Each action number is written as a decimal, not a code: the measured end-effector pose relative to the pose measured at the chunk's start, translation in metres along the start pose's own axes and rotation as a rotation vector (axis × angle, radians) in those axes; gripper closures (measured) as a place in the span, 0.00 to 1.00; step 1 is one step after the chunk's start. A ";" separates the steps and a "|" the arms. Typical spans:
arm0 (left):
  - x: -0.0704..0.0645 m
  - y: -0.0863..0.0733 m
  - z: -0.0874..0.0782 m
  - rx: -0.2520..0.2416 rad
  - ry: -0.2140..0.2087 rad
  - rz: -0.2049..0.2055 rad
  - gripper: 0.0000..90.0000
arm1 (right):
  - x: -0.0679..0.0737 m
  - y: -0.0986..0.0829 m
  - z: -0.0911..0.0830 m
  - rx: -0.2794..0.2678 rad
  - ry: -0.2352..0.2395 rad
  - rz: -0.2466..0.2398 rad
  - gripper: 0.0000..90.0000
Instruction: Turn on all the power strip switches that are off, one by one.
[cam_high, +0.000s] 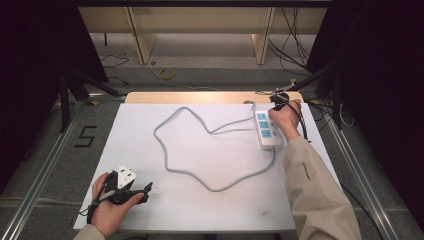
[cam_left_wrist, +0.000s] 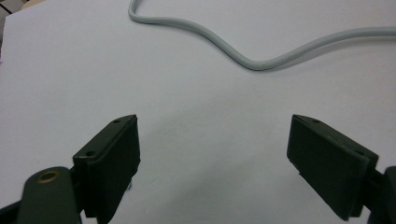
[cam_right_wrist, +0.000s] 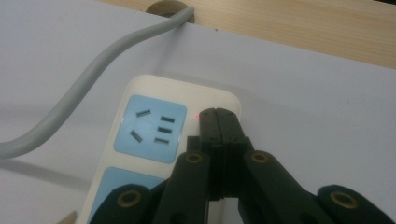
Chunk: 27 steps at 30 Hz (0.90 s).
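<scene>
You're pressing your right gripper (cam_right_wrist: 217, 112), jaws clenched together with nothing between them, tip-down on the white plastic power strip with blue socket faces (cam_high: 267, 131), right beside a small red indicator light (cam_right_wrist: 197, 115) at the strip's top end, just at 3 o'clock of the uppermost blue socket (cam_right_wrist: 152, 134). In the high view the strip is lying at about 2 o'clock on the white sheet-covered table (cam_high: 210, 210), long axis running 12 to 6, with your right hand (cam_high: 286, 117) sitting at its 3 o'clock edge. Its grey round cable (cam_high: 172, 155) is looping across the sheet toward 9 o'clock and coming back to the strip's 6 o'clock end; a second run is leaving the 12 o'clock end toward the wooden table edge (cam_right_wrist: 299, 23). Your left gripper (cam_left_wrist: 212, 154) is resting at 7 o'clock on the sheet, jaws spread wide and released, holding nothing, well apart from the cable.
</scene>
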<state>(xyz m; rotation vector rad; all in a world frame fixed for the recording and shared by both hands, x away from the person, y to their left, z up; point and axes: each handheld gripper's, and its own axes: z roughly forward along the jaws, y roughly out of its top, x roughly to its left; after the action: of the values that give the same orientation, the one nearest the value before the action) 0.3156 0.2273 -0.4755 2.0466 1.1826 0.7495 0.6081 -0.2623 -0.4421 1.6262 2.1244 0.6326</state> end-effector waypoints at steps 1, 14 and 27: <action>0.000 0.000 0.000 -0.001 0.000 -0.001 0.19 | -0.001 0.000 0.000 -0.001 0.004 0.001 1.00; -0.001 0.000 0.000 0.001 -0.003 0.005 0.19 | 0.001 -0.001 0.003 -0.009 0.012 0.009 1.00; -0.001 0.000 0.000 0.006 -0.002 0.005 0.19 | 0.000 -0.007 -0.010 -0.061 0.009 0.018 1.00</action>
<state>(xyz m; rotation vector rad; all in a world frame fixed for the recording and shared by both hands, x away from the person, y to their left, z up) 0.3147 0.2263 -0.4755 2.0557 1.1808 0.7472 0.5974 -0.2647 -0.4380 1.6142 2.0781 0.7054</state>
